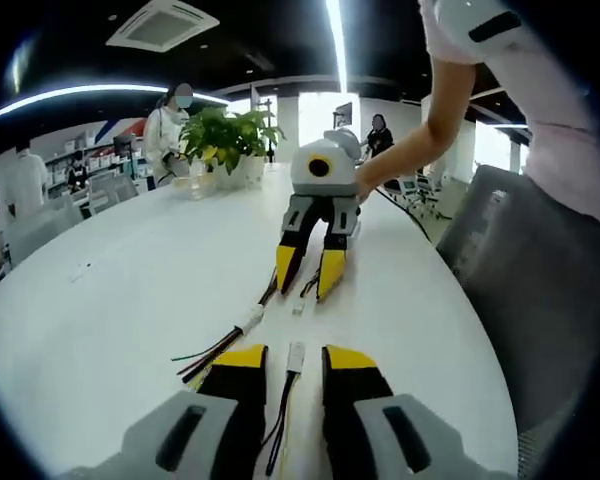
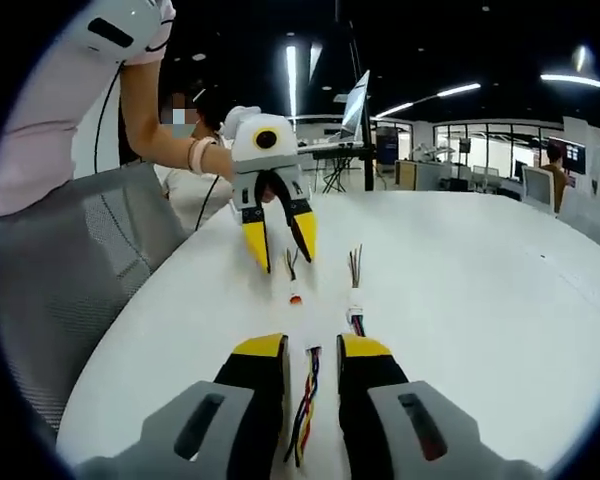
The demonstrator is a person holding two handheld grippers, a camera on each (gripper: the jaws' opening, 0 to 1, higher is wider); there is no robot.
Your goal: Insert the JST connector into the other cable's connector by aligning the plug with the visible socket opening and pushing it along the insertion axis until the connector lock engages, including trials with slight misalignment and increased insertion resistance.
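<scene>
Two cables, neither gripped yet
Left gripper (image 1: 292, 372) and right gripper (image 2: 312, 360) gape; light, floppy cables need gripping behind white connector (image 1: 295, 355).

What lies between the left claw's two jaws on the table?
A cable runs on the table between the jaws of the left claw, its white connector near the tips. The jaws stand apart from it. Its rear end is hidden under the claw body.

White table (image 1: 110, 300): two wired connector cables (image 1: 292, 362) (image 1: 242, 325) lying on it; potted plants (image 1: 225, 140) at far end.
</scene>
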